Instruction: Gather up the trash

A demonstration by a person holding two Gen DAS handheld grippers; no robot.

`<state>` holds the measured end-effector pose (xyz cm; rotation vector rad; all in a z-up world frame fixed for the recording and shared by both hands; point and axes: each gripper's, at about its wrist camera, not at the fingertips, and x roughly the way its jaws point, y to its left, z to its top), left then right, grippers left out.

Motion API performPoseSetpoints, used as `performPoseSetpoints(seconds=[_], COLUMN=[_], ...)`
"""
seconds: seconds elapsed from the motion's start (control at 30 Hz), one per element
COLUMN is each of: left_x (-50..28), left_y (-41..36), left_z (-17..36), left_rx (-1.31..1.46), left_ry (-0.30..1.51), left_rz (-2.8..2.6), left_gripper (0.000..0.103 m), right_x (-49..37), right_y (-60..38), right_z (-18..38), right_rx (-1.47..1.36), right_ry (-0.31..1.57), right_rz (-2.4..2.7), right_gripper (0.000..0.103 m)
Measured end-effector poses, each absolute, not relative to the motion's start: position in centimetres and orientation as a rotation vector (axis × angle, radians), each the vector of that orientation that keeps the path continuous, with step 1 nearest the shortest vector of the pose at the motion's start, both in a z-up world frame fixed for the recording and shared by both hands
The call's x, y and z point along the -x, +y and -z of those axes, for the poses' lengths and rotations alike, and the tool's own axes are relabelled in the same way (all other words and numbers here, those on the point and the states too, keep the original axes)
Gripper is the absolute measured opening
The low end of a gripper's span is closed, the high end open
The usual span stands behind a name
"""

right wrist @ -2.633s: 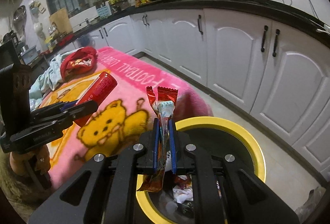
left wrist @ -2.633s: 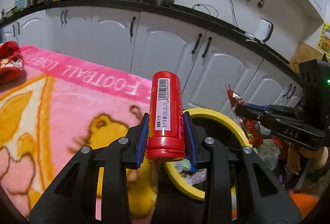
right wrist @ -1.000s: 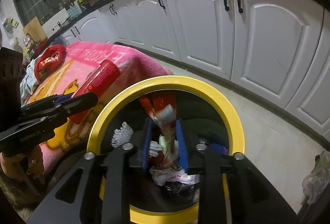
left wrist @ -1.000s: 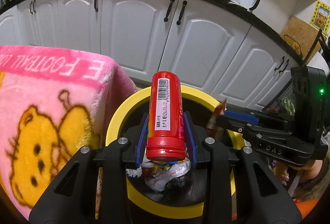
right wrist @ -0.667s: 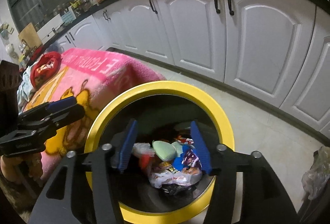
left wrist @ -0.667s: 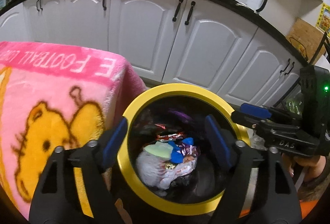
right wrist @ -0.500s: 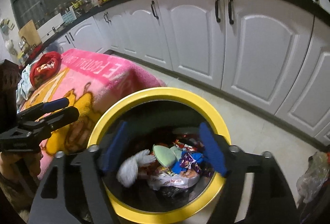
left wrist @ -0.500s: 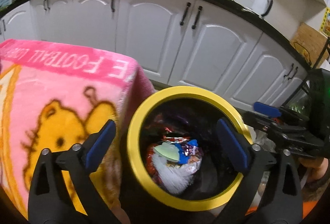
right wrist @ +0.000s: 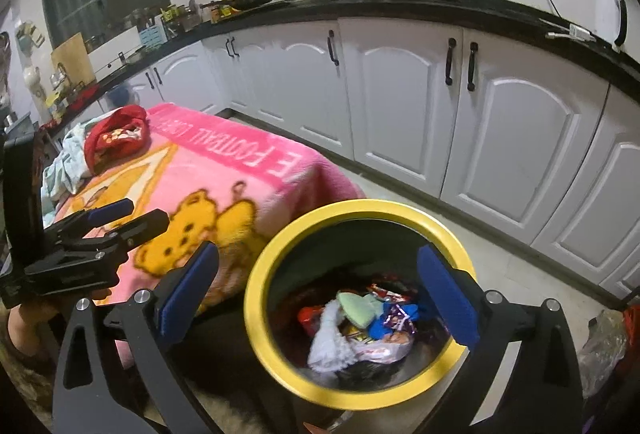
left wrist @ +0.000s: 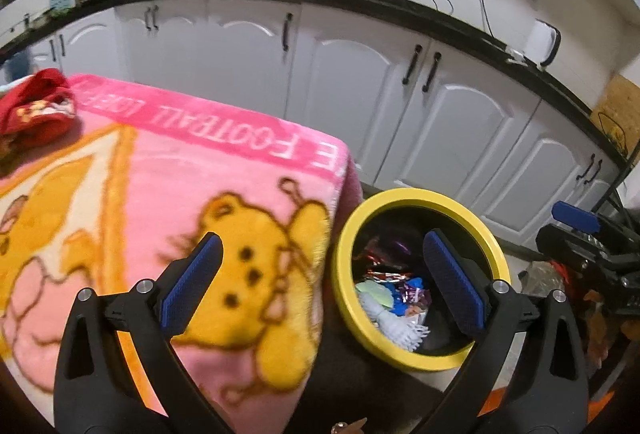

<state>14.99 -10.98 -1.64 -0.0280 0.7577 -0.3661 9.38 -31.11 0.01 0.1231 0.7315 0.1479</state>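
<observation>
Looking into the bin [right wrist: 362, 208], we see the trash [right wrist: 364, 318] lying in a heap at its bottom: wrappers, a pale green piece, a white bristly thing, crumpled foil; the bin itself stands on the floor just beside the corner of the pink blanket [left wrist: 168, 162], its yellow rim facing up; in the left wrist view the same bin [left wrist: 420, 196] sits to the right of the left claw's centre line, while the right claw is straight over it.

Our left claw [left wrist: 326, 280] stands wide with nothing between its blue pads; the right claw [right wrist: 316, 292] is as wide, its jaws have just been opening, and it too is empty; so we judge the drop finished for both hands and the step in hand to be the pull-away from the bin.

From the right wrist view we see the left claw [right wrist: 132, 214] hanging over the blanket's edge, apart from the bin.

Next, as we judge it, comes the search for more litter; the blanket shows no loose wrapper or can that we can make out, only a red cloth [right wrist: 116, 136] and a pale cloth [right wrist: 68, 162] at its far end, which look like fabric rather than trash; so the move calls for swinging both claws back over the blanket, jaws kept wide, and scanning before committing; whether anything is left to collect, we cannot tell.
</observation>
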Motion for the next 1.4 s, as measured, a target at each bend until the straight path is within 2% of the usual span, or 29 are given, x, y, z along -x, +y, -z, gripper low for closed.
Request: performPoseSetpoints(seconds=[0.4,0.8,1.4], left_x=[-9.2,-3.2,-1.3], left_y=[-5.7,-4.3,-3.3], left_z=[-0.8,-0.6,-0.1], left_rx=[0.040,0.007,0.044], left_ry=[0.611,0.427,0.378], left_rz=[0.260,0.181,0.170], left_gripper=[0.092,0.092,0.092], right_x=[-4.2,1.3,2.6], right_y=[-25.7,-23.1,-21.9], right_z=[-1.1,-0.7,1.6], right_rx=[-0.023,0.048,0.074], right_ry=[0.548,0.234,0.229], right_rz=[-0.119,-0.077,-0.072], right_gripper=[0.097,0.097,0.097])
